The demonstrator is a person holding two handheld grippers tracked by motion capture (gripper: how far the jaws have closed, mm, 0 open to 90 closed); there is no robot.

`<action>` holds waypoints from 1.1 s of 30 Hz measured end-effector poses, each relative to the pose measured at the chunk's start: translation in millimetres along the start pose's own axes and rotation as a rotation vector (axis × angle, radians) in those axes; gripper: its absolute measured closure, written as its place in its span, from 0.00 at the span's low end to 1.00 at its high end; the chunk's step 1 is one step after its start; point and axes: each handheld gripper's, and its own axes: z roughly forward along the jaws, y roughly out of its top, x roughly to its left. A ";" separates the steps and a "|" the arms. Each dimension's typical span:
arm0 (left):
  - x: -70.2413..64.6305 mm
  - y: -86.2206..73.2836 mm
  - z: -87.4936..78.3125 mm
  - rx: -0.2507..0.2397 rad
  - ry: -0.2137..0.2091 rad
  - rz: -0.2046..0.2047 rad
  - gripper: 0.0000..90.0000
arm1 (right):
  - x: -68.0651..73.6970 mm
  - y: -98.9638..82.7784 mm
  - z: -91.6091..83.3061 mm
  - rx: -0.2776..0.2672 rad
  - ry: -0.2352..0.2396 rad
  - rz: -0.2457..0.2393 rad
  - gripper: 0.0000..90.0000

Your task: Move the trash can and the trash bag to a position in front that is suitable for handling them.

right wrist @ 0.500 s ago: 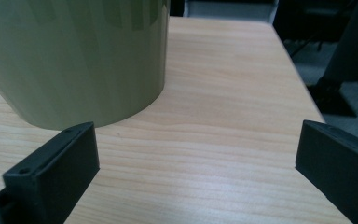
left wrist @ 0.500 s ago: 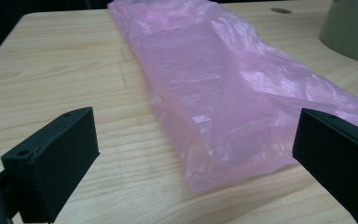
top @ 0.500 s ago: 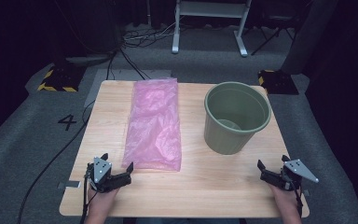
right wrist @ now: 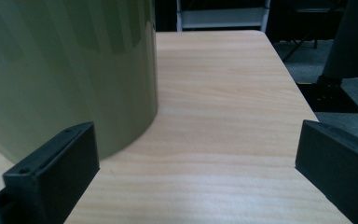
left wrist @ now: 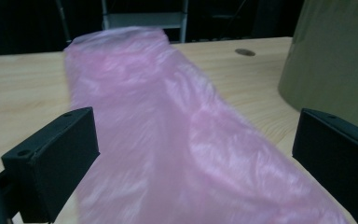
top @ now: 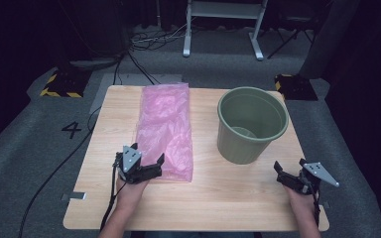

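Observation:
A pink plastic bag (top: 163,126) lies flat along the wooden table (top: 109,129), left of centre. An olive-green bucket (top: 252,124) stands upright to its right. My left gripper (top: 149,154) is open at the bag's near end. In the left gripper view the bag (left wrist: 168,116) runs between the wide-apart jaws of this gripper (left wrist: 193,154), and neither pad presses on it. My right gripper (top: 288,167) is open near the table's front right corner, just short of the bucket. In the right gripper view that gripper (right wrist: 196,163) has bare wood between its jaws, and the bucket wall (right wrist: 65,70) rises at the left.
The bucket's side (left wrist: 335,60) stands close to the right of the left gripper. A white metal stand (top: 223,25) and cables (top: 144,44) are on the floor beyond the table. Yellow-and-black floor blocks (top: 59,87) sit off the back corners.
My left gripper has moved forward and to the right, up to the near end of the pink bag. The right gripper has barely shifted.

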 end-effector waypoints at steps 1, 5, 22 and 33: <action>-2.7 2.4 4.9 -0.006 -0.014 -0.007 0.00 | 0.1 1.1 0.9 -0.006 -0.004 0.003 0.00; -11.6 7.3 23.7 -0.002 -0.032 -0.009 0.00 | -2.0 6.1 8.2 -0.020 -0.008 0.027 0.00; -35.0 35.3 94.6 0.055 -0.104 -0.013 0.00 | -17.7 38.0 54.8 -0.032 -0.096 0.036 0.04; -51.8 64.0 143.1 0.072 -0.094 0.003 0.00 | -29.4 57.0 79.8 -0.001 -0.082 0.034 0.00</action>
